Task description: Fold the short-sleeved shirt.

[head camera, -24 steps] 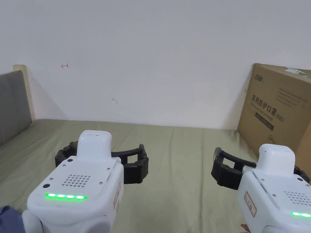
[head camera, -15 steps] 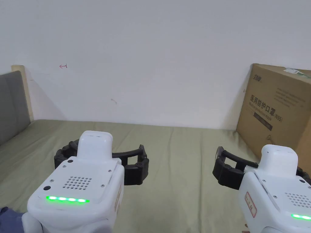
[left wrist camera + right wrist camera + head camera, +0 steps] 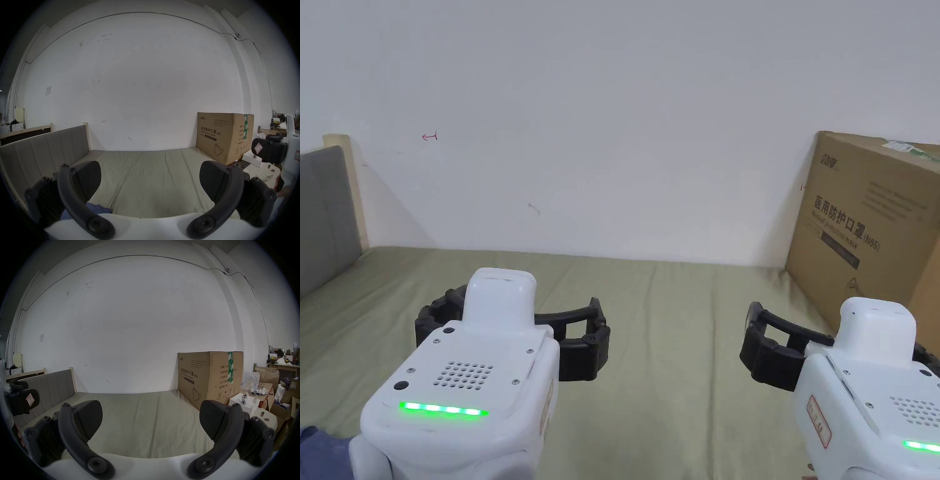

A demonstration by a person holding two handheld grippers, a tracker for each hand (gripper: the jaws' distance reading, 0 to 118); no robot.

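Note:
A bit of blue cloth (image 3: 99, 210) lies on the green bed sheet (image 3: 669, 350) just under my left gripper, mostly hidden by its body. A blue patch (image 3: 317, 449) also shows at the bottom left corner of the head view. My left gripper (image 3: 509, 328) hovers over the left part of the bed, jaws wide apart and empty (image 3: 151, 178). My right gripper (image 3: 844, 356) is level with it on the right, also open with nothing between its pads (image 3: 151, 418). Each gripper appears at the edge of the other's view: the right gripper (image 3: 267, 152) and the left gripper (image 3: 22, 400).
A large cardboard box (image 3: 875, 219) stands on the bed's far right against the white wall. A grey padded headboard (image 3: 325, 212) runs along the left side. Beyond the box lie a white carton (image 3: 243, 402) and piled clutter.
The head camera has shifted slightly. Both grippers stay open in about the same places.

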